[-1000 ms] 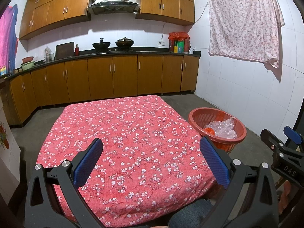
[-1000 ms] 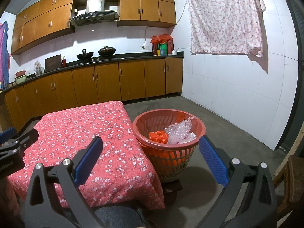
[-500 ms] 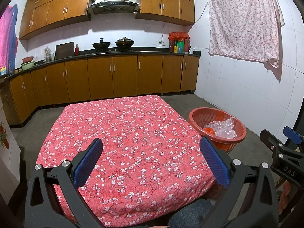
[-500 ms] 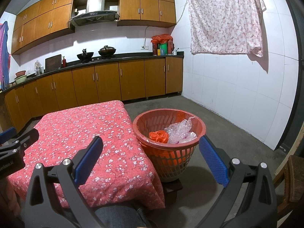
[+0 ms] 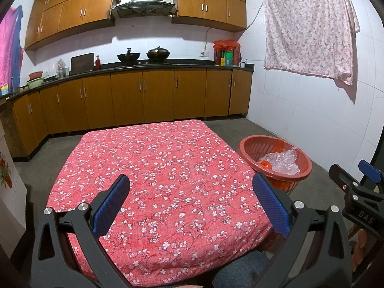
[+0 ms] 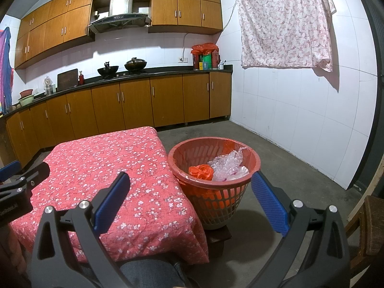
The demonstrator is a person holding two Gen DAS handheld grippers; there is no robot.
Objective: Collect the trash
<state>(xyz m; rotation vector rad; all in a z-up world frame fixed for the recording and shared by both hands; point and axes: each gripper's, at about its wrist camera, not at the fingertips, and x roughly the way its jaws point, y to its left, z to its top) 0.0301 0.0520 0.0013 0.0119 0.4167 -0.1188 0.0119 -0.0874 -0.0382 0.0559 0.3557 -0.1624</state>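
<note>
The left gripper [image 5: 192, 204] hangs over the near half of the table [image 5: 148, 158], jaws spread wide with nothing between the blue pads, and the red flowered cloth under it shows no loose litter at all. The trash lies to the right instead: a crumpled clear plastic sheet [image 6: 226, 166] and an orange plastic bag [image 6: 201, 171] already sit inside the orange slatted basket [image 6: 192, 153], which stands on a low dark block on the floor, just beside the table's right edge. The right gripper [image 6: 189, 200] is the nearer one; its jaws are likewise spread and empty, the right pad close in front of the basket's rim, the left pad over the cloth's corner. So the basket lies ahead and slightly right of the right jaws, and well right of the left ones; judged from this, nothing remains on the table to fetch. Neither wad has a clear long axis. The cloth looks soft and quilted, the floor bare concrete. Beyond are wooden kitchen cabinets [image 5: 144, 96], two woks [image 5: 144, 56] on the counter, and a flowered sheet [image 5: 309, 26] hung on the white tiled right wall.
</note>
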